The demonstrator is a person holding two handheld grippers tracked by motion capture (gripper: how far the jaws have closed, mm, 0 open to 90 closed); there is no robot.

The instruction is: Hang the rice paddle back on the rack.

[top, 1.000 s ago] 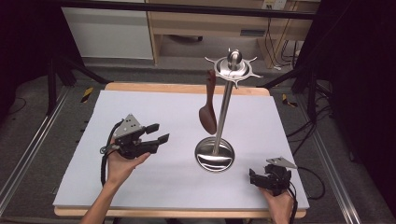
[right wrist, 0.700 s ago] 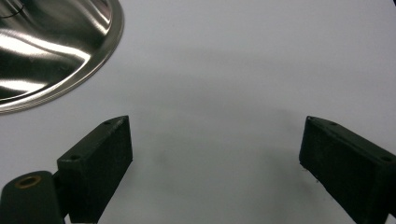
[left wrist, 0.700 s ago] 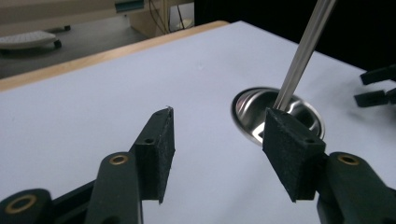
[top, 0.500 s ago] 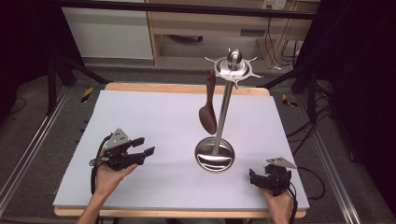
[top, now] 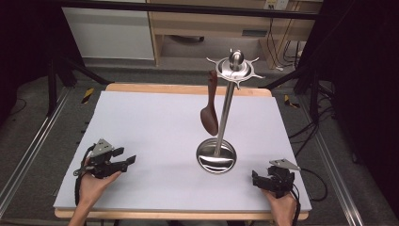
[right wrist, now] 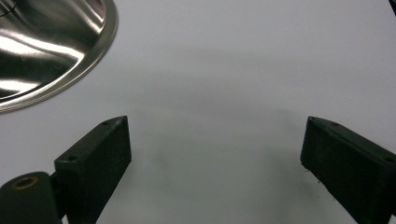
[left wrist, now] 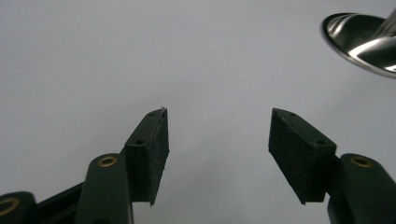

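Note:
A steel utensil stand point(top: 225, 113) rises from a round base point(top: 216, 156) near the table's middle right. A dark brown wooden spoon point(top: 210, 106) hangs from a hook on its top ring point(top: 234, 69). My left gripper point(top: 126, 161) rests low at the front left, open, nothing between its pads point(left wrist: 154, 154). The stand's base point(left wrist: 362, 39) shows at the upper right of the left gripper view. My right gripper point(top: 256, 179) sits at the front right, open and empty, and the base point(right wrist: 51, 51) lies close at the upper left of the right gripper view.
The white table top point(top: 155, 122) has a wooden edge point(top: 179, 214) at the front. Metal rails run along the floor on both sides. A shelf unit point(top: 207, 23) stands behind the table. Cables trail on the floor at the right.
My left gripper has drawn back toward the front left corner and come down near the surface. The right gripper, the stand and the spoon have stayed put.

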